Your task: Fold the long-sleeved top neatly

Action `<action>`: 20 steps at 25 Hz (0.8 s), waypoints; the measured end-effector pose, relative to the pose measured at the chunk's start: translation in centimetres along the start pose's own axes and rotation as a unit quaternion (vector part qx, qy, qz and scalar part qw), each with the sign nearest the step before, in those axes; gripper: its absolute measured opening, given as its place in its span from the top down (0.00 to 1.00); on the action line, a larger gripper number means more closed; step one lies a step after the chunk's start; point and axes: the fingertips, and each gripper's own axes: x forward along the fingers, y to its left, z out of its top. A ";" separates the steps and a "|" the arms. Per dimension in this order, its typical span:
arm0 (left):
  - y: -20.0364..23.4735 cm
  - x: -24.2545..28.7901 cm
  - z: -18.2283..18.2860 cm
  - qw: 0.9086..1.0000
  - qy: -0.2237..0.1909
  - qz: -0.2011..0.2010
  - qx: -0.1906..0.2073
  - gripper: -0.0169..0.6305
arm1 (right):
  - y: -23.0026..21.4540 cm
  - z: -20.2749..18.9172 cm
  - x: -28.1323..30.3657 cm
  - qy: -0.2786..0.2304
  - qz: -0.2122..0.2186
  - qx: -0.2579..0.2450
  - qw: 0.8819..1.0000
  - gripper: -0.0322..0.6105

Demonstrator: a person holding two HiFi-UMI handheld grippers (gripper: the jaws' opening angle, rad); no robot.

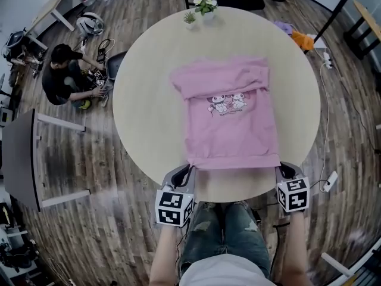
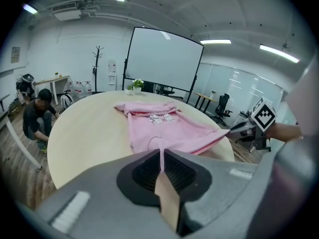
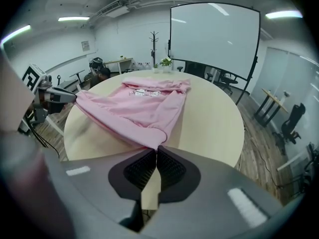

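Observation:
A pink long-sleeved top point(image 1: 229, 115) with a small cartoon print lies on the round beige table point(image 1: 149, 112), sleeves folded in across its far end. My left gripper point(image 1: 189, 169) is shut on the top's near left hem corner point(image 2: 160, 151). My right gripper point(image 1: 278, 168) is shut on the near right hem corner point(image 3: 155, 142). The hem is lifted off the table and stretched between the two grippers. In the left gripper view the right gripper point(image 2: 244, 126) shows at the far right, and in the right gripper view the left gripper point(image 3: 70, 96) shows at the left.
Two small potted plants point(image 1: 201, 8) stand at the table's far edge. A person point(image 1: 68, 76) crouches on the wooden floor at the left beside cables and gear. A grey desk point(image 1: 24, 159) stands at the left. Cables and a power strip point(image 1: 328, 180) lie at the right.

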 end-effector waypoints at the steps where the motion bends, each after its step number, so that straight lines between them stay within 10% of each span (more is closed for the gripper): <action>1: -0.3 0.0 -0.2 1.000 0.006 -0.005 0.007 0.93 | 0.0 -0.2 -0.2 0.004 0.001 0.002 1.000 0.90; 20: 0.1 -4.4 -4.7 0.997 0.058 -0.024 0.033 0.93 | 6.4 -4.6 -3.3 0.062 0.079 -0.042 0.994 0.90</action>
